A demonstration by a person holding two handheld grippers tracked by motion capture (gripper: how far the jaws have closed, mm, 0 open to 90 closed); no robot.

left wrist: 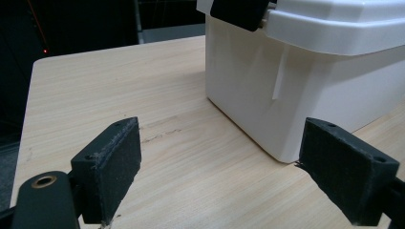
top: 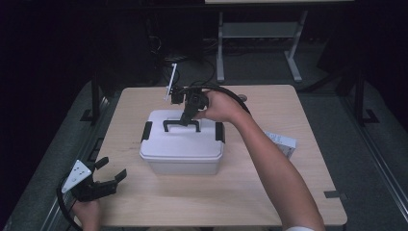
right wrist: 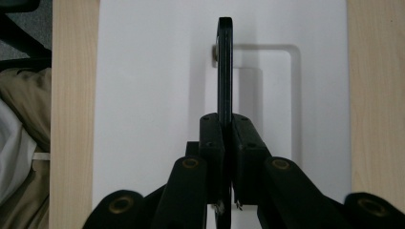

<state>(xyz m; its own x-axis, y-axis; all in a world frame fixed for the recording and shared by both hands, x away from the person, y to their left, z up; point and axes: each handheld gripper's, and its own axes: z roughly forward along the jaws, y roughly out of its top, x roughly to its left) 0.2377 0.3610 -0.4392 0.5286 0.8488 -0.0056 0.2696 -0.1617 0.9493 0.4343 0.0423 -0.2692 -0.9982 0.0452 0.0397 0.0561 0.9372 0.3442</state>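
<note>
Right gripper (top: 185, 117) is down on top of the white storage box (top: 183, 147), and its jaws are clamped tight on the black carry handle (top: 181, 124); in the right gripper view the pads (right wrist: 212, 143) squeeze the handle's thin bar (right wrist: 225, 67) from both sides, with the bar standing upright out of its recess in the lid (right wrist: 143, 95). The right hand (top: 219, 107) reaches in from the far side of the box, forearm stretching across the bench (top: 269, 192). The box sits near the middle of the bench, lid on, a black latch (top: 146, 131) at its left end and another (top: 220, 131) at its right. Over at the near left corner, the left gripper (top: 108, 179) hangs well apart from the box, jaws spread wide and holding nothing; its own view looks between the two pads (left wrist: 117, 162) at the box's lower wall (left wrist: 267, 95) and bare wood. A small white card (top: 281, 143) lies at the bench's right edge.
</note>
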